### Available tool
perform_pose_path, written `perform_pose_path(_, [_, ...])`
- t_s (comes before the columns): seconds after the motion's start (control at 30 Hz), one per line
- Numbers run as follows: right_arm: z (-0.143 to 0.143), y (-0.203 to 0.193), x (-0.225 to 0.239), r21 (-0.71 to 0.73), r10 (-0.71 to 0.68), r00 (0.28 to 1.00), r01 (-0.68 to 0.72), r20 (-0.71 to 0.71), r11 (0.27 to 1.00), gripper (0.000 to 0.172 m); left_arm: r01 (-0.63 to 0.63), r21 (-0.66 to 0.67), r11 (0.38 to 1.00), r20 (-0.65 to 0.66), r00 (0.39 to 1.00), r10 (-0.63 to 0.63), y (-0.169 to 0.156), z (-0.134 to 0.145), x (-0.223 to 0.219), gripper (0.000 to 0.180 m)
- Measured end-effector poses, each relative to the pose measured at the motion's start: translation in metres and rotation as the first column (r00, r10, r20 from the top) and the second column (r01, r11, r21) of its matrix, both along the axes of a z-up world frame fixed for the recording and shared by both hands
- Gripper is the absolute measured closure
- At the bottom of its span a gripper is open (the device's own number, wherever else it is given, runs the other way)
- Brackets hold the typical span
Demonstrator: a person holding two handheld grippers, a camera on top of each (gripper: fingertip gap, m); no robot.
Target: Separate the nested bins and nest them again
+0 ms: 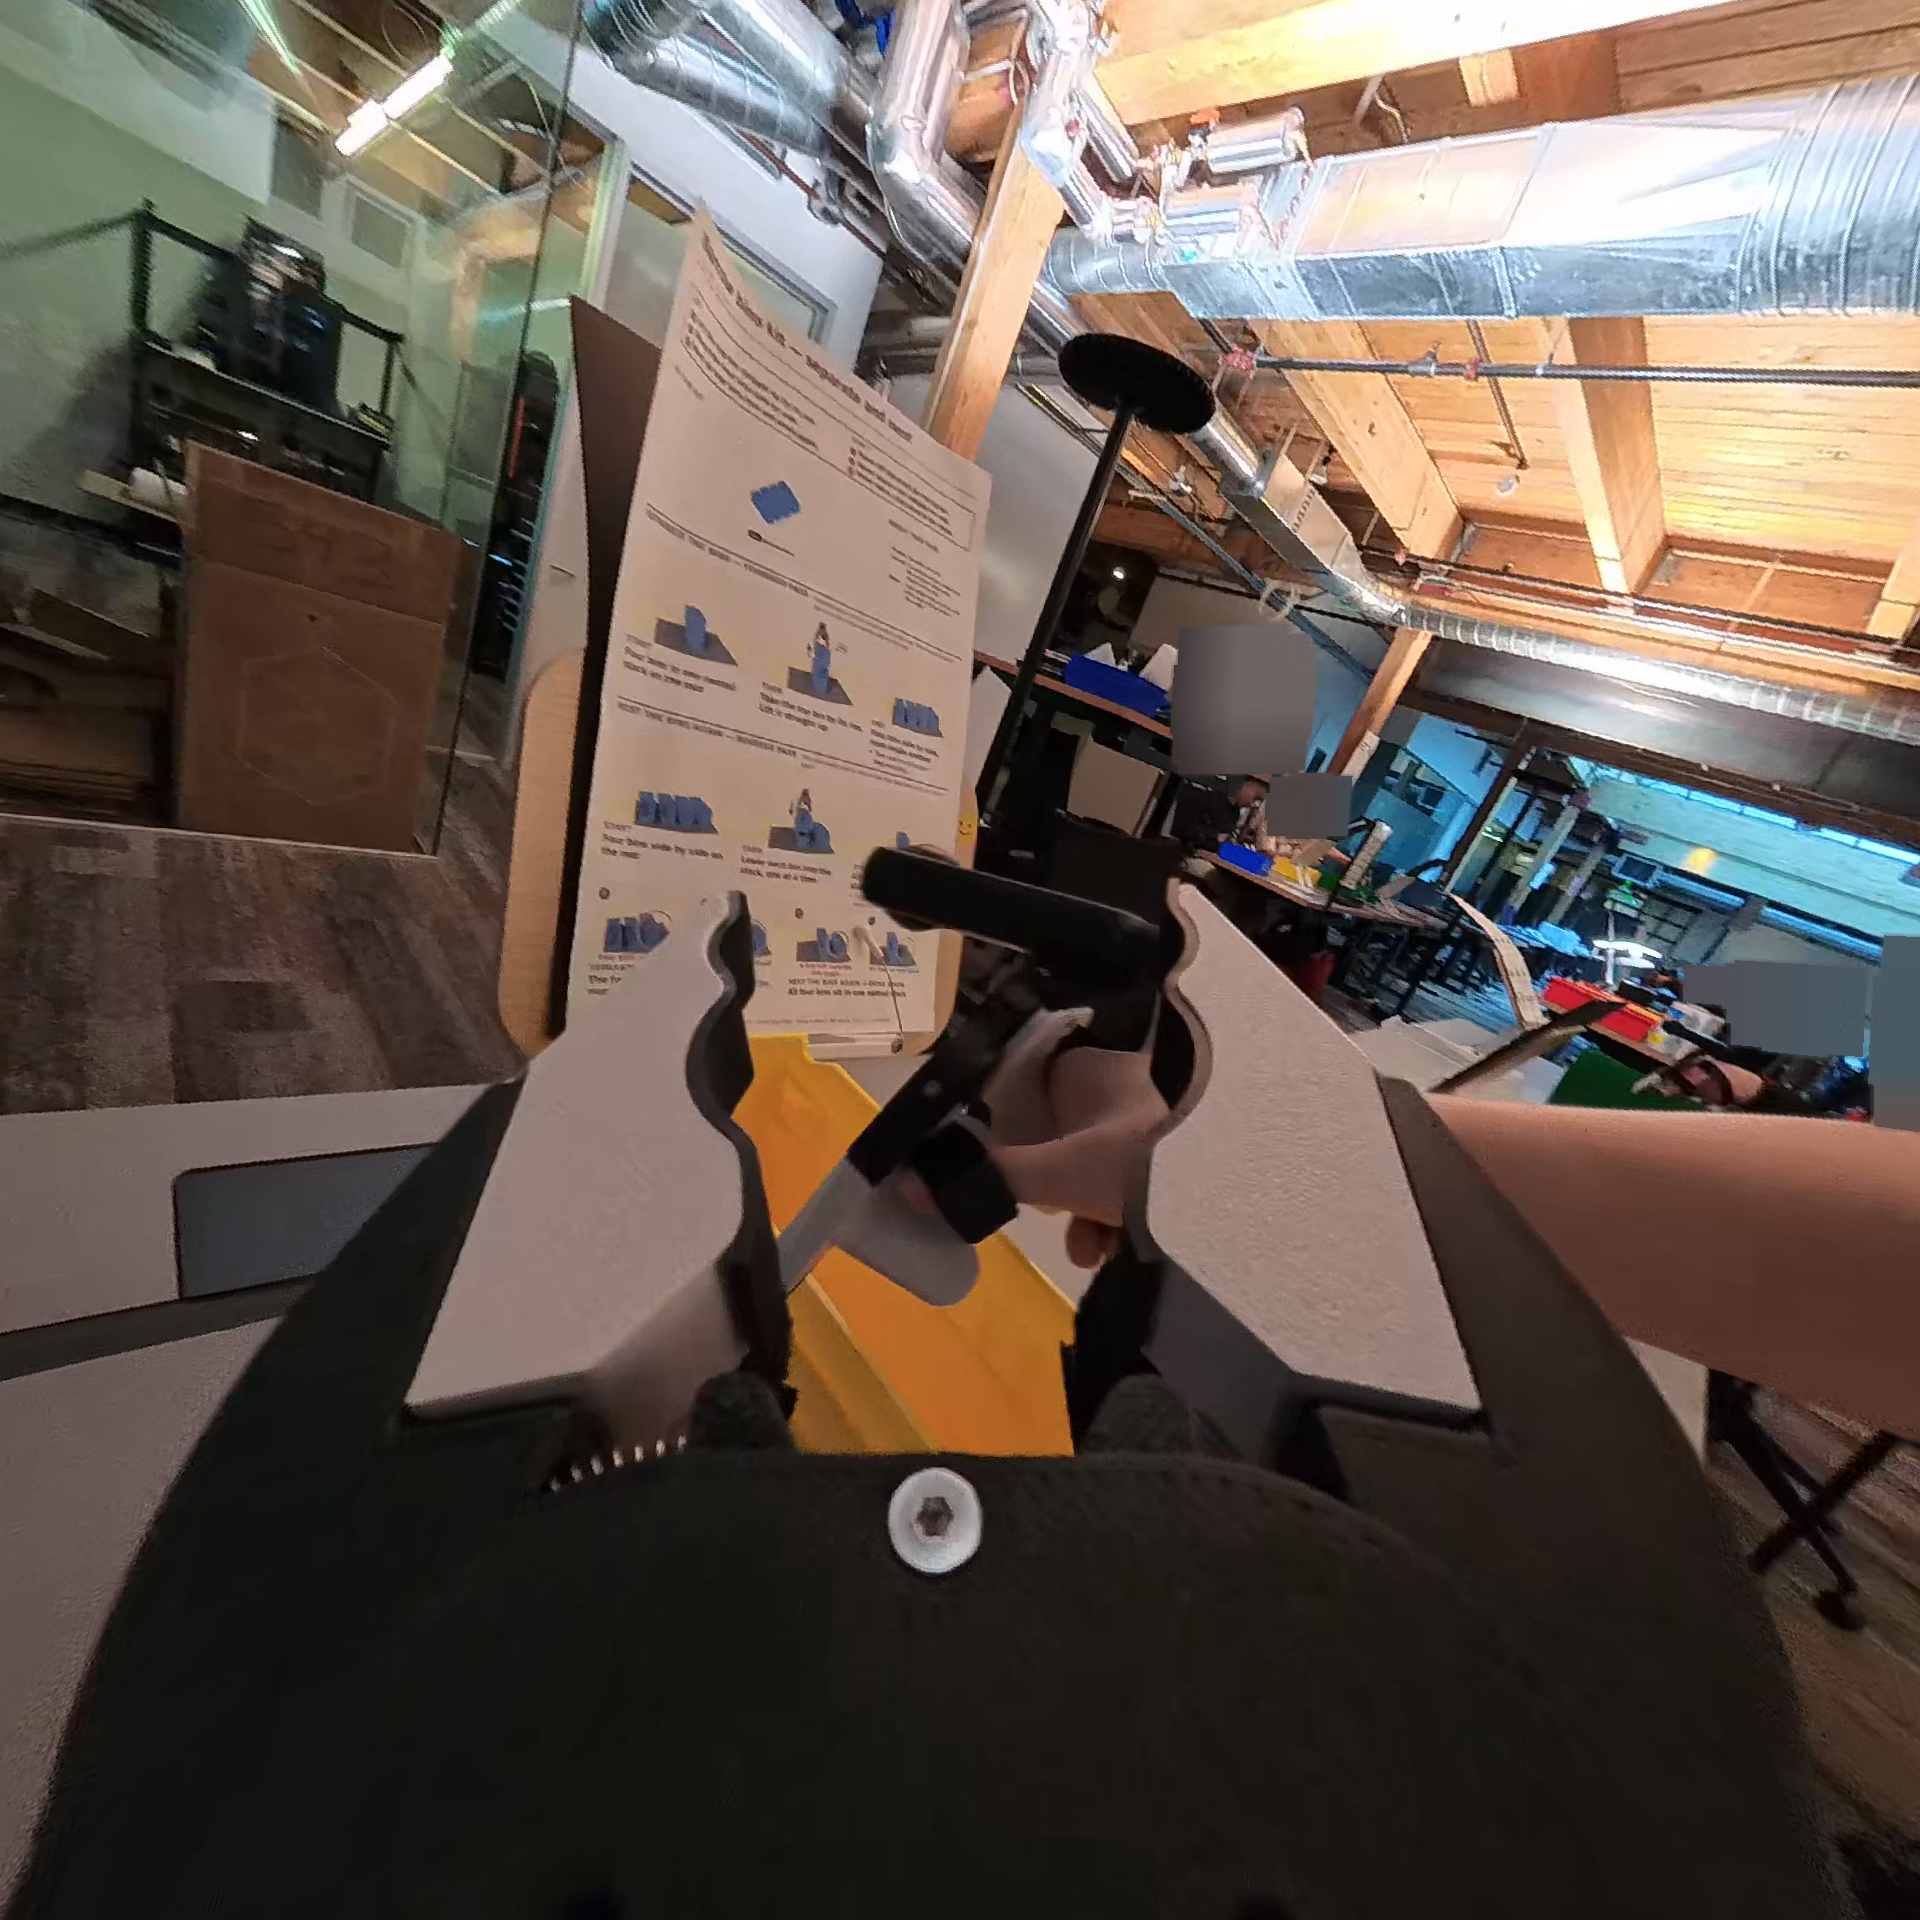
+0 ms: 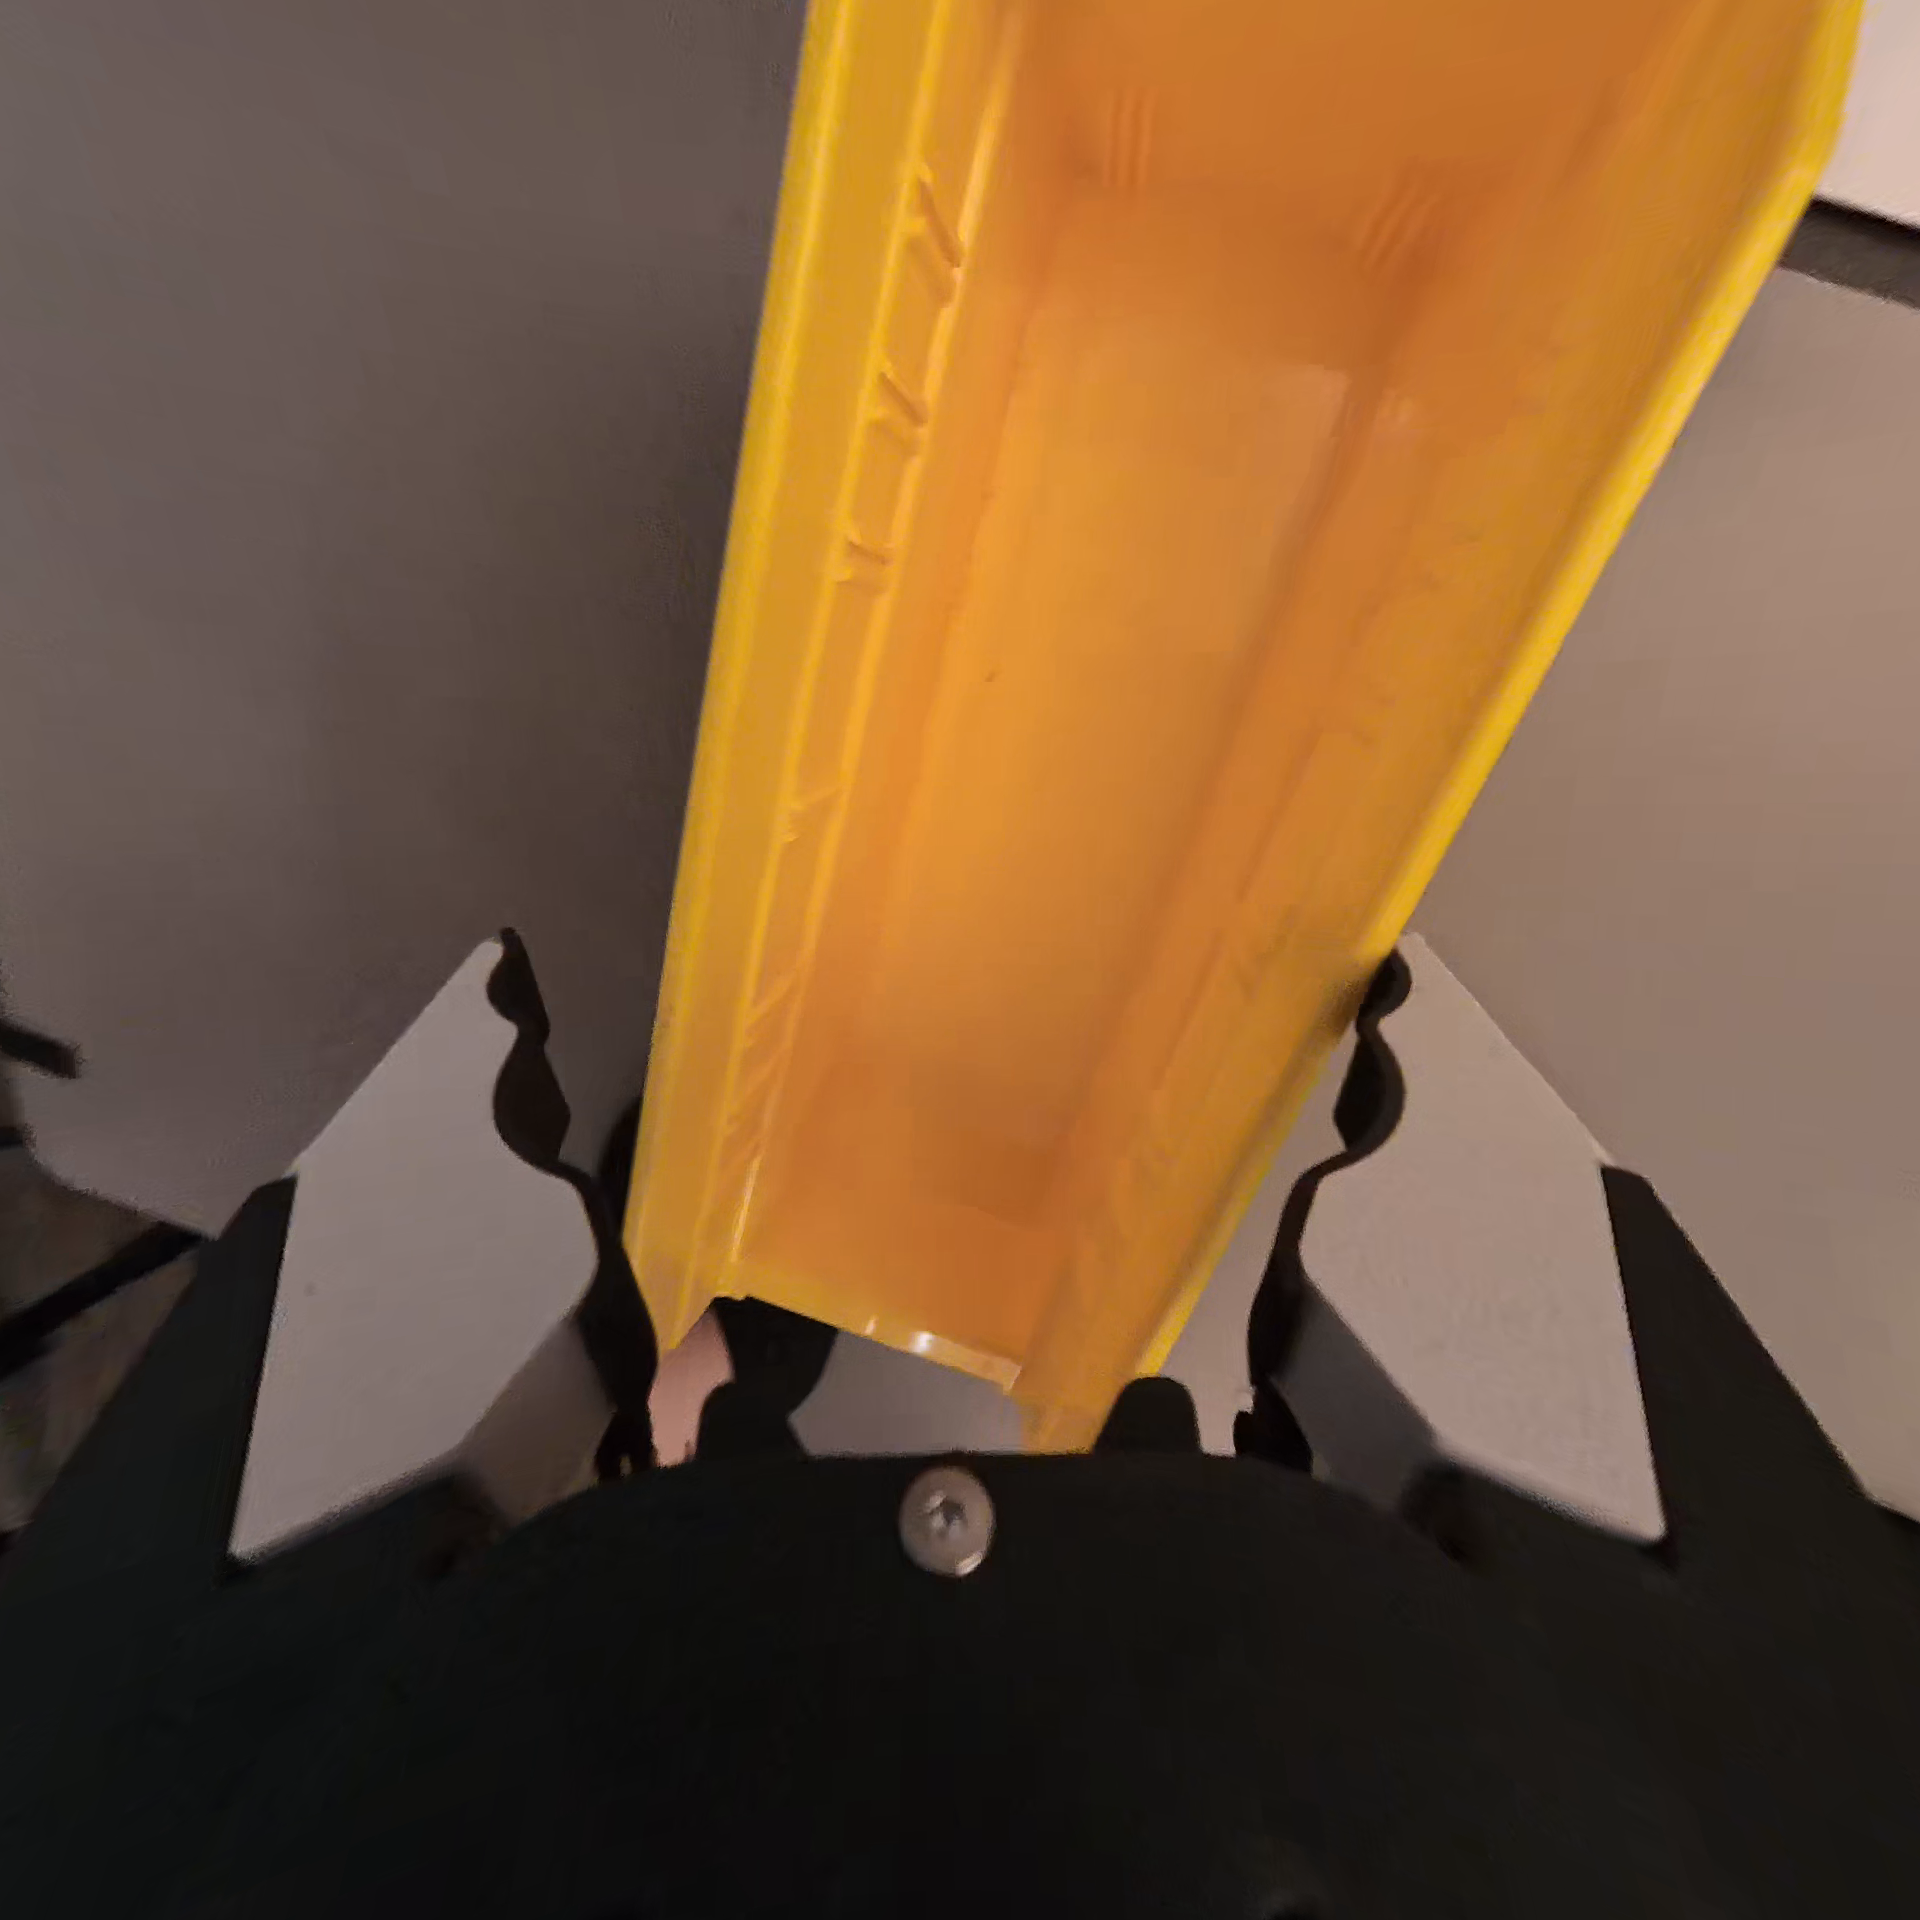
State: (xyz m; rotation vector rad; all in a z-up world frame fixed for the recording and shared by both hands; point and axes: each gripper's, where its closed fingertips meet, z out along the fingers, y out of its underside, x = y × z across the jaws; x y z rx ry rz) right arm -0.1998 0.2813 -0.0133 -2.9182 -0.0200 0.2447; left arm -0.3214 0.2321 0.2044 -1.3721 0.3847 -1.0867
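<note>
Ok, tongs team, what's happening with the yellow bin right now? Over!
Left tongs open, nothing gripped. Right tongs open wide around the yellow bin, left pad clear of it. Nothing in the way.

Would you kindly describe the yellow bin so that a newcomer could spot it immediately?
Start at the tall white instruction sheet standing on the pale table. At its foot lies the yellow bin, long and narrow. It is the only bright yellow thing nearby.

Bright overhead light – fisheye warp, motion blur.
</note>
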Motion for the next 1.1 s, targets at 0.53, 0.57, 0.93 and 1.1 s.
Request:
perform_pose_path(0.53, [-0.020, -0.009, 0.002, -0.186, -0.110, 0.992, 0.120, 0.060, 0.975, 0.036, 0.129, -0.036, 0.991, -0.030, 0.991, -0.130, -0.011, -0.011, 0.003, 0.106])
perform_pose_path(0.57, [-0.021, -0.008, 0.001, -0.185, -0.105, 0.992, 0.117, 0.075, 0.976, 0.033, 0.126, -0.032, 0.991, -0.023, 0.992, -0.127, -0.011, -0.010, 0.001, 0.106])
perform_pose_path(0.93, [-0.016, -0.016, 0.016, -0.241, -0.031, 0.955, 0.106, 0.296, 0.965, 0.031, 0.145, -0.031, 0.989, -0.014, 0.989, -0.145, -0.014, -0.010, -0.001, 0.107])
perform_pose_path(1.1, [-0.011, -0.013, 0.017, -0.222, -0.069, 0.965, 0.128, 0.254, 0.967, 0.047, 0.146, -0.032, 0.989, -0.015, 0.989, -0.147, -0.015, -0.010, -0.001, 0.108])
